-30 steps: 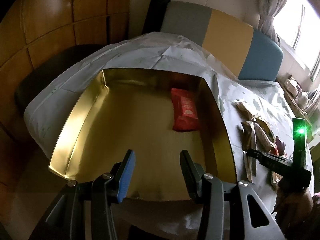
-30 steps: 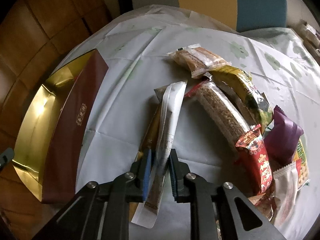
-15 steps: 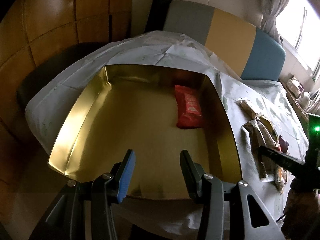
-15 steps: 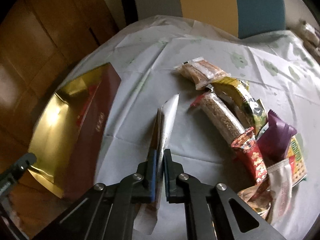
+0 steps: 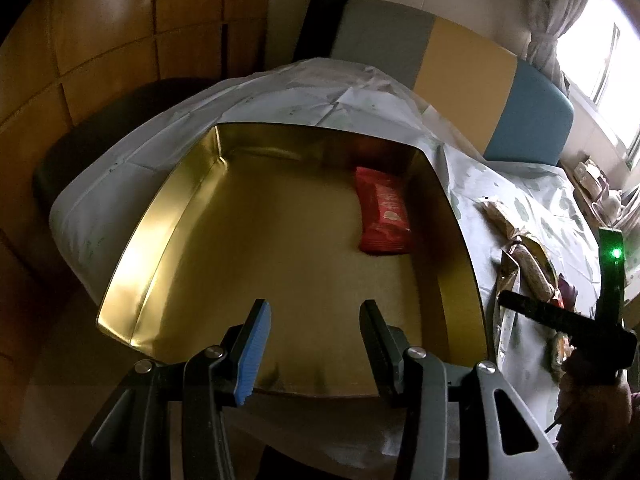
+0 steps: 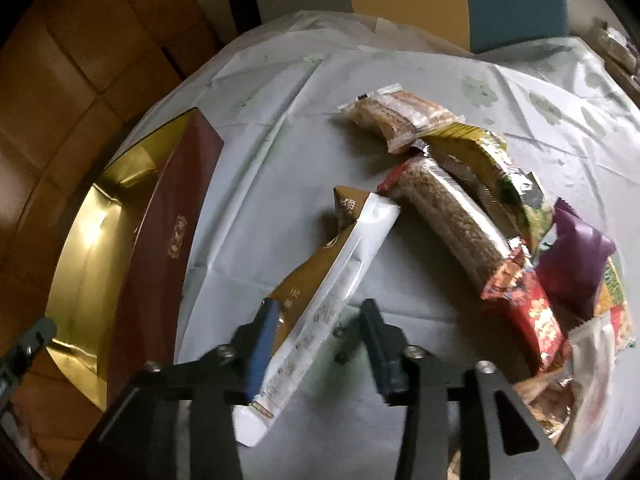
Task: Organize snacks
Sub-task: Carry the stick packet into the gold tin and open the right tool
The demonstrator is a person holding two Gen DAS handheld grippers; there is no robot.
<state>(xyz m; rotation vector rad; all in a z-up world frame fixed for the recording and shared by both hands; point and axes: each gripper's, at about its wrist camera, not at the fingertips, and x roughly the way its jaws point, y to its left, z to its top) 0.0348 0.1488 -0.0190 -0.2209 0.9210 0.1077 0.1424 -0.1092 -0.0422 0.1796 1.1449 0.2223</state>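
A gold-lined open tin (image 5: 132, 264) sits on the table's left part; its dark red outer wall shows in the right wrist view (image 6: 168, 240). One red snack packet (image 5: 384, 216) lies inside at the far right. My left gripper (image 5: 315, 316) is open and empty above the tin's near edge. My right gripper (image 6: 320, 324) is open; a gold and white snack packet (image 6: 332, 292) lies tilted between its jaws, leaning on the left finger. A pile of snacks (image 6: 500, 216) lies to the right.
The pile holds a clear-wrapped biscuit pack (image 6: 396, 116), a long brown bar (image 6: 452, 220), a purple packet (image 6: 576, 252) and a red packet (image 6: 532, 316). A white cloth (image 6: 280, 152) covers the table. A padded bench back (image 5: 460, 64) stands behind.
My right gripper was shut on the gold and white packet half a second ago and has now opened. The packet has dropped flatter. My left gripper has barely moved.
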